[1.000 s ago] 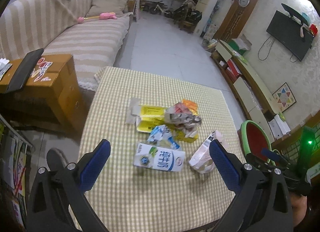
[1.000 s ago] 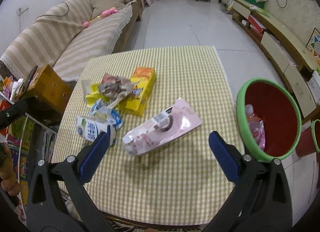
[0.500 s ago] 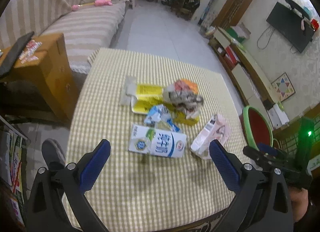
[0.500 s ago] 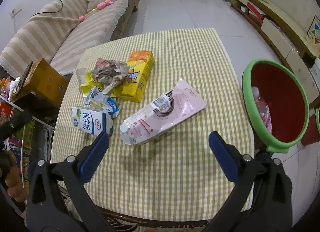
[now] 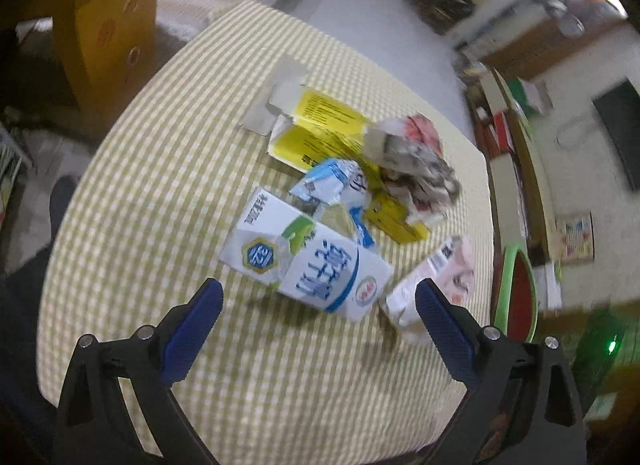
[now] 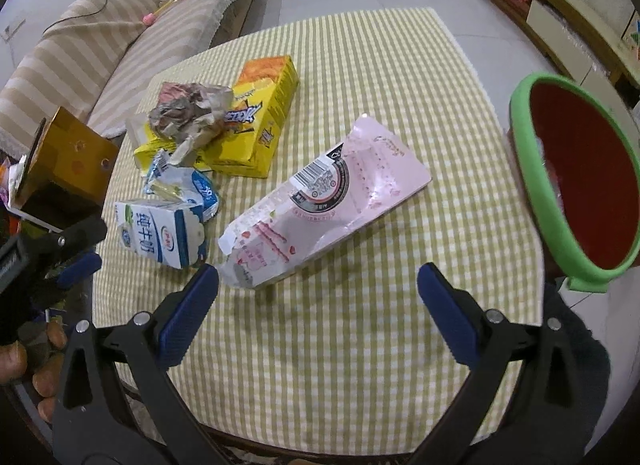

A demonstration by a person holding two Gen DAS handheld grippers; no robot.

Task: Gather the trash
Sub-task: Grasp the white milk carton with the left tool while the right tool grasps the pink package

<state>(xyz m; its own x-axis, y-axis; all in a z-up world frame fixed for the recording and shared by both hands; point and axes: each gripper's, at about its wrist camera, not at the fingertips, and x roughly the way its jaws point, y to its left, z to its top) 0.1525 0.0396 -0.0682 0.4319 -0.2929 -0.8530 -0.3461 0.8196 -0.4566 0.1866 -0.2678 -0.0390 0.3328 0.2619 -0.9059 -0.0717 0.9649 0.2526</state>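
Trash lies in a loose cluster on the table (image 6: pixel 360 345), which is covered by a yellow-green checked cloth. Nearest the front edge is a white milk carton (image 5: pixel 308 261) with blue characters and a green patch, lying on its side and dented. Touching its far side is a crumpled blue-and-white wrapper (image 5: pixel 336 185). Behind that sits a yellow box (image 6: pixel 260 121) with an orange end, its grey flaps torn open toward the table's left edge, and a wad of crumpled printed paper (image 6: pixel 188 113) rests on top of it. To the right of the carton, just beside it, is a flattened pink pouch (image 6: pixel 328 201) with a barcode and a round dark label, lying diagonally and creased. Off the table's right edge stands a bin (image 6: pixel 536 185) with a green rim and red inside.

The left gripper (image 5: pixel 316 317) hangs over the front edge with its blue-padded fingers wide apart, the milk carton just ahead of the gap. The right gripper (image 6: pixel 318 301) is likewise spread wide and empty, the pouch's near end just beyond its left finger.
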